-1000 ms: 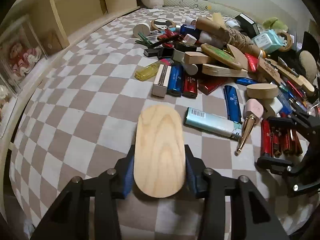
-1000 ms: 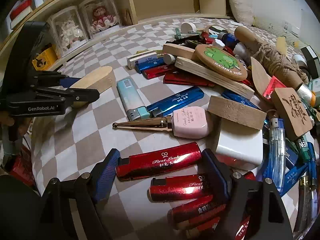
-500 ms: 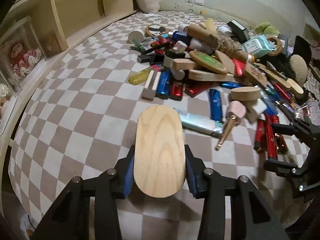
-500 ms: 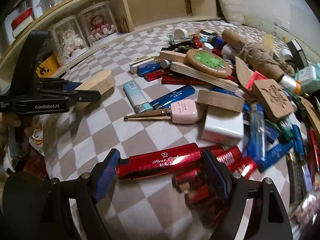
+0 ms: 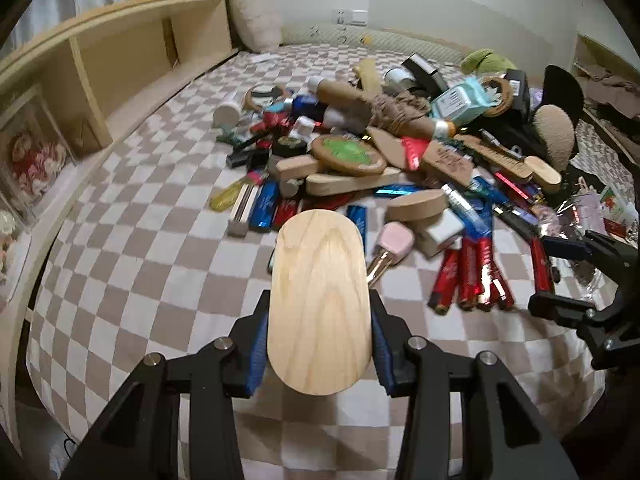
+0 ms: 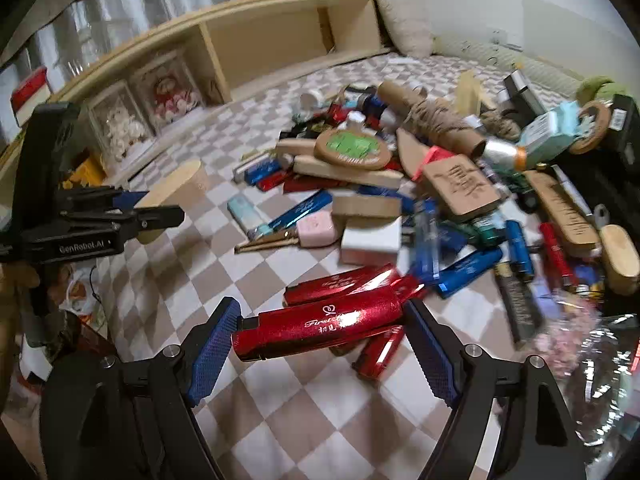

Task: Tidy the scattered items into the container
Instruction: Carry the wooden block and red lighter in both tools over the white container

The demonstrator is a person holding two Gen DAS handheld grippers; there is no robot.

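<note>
bedroom at home: i stood over a bed with checkered sheet point(image 5: 132, 248), pillow point(image 5: 254, 20), wooden bedside shelf point(image 5: 120, 56), wall sockets point(image 5: 348, 17).

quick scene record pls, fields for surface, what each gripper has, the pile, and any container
surface: checkered cloth
left gripper: shut on oval wooden block, held above the cloth
right gripper: shut on red lighter, gripped end to end, lifted
pile: lighters, wooden pieces, round green coaster, pink bottle, white box
container: not clearly in view
backdrop: wooden shelf along the far edge
</note>
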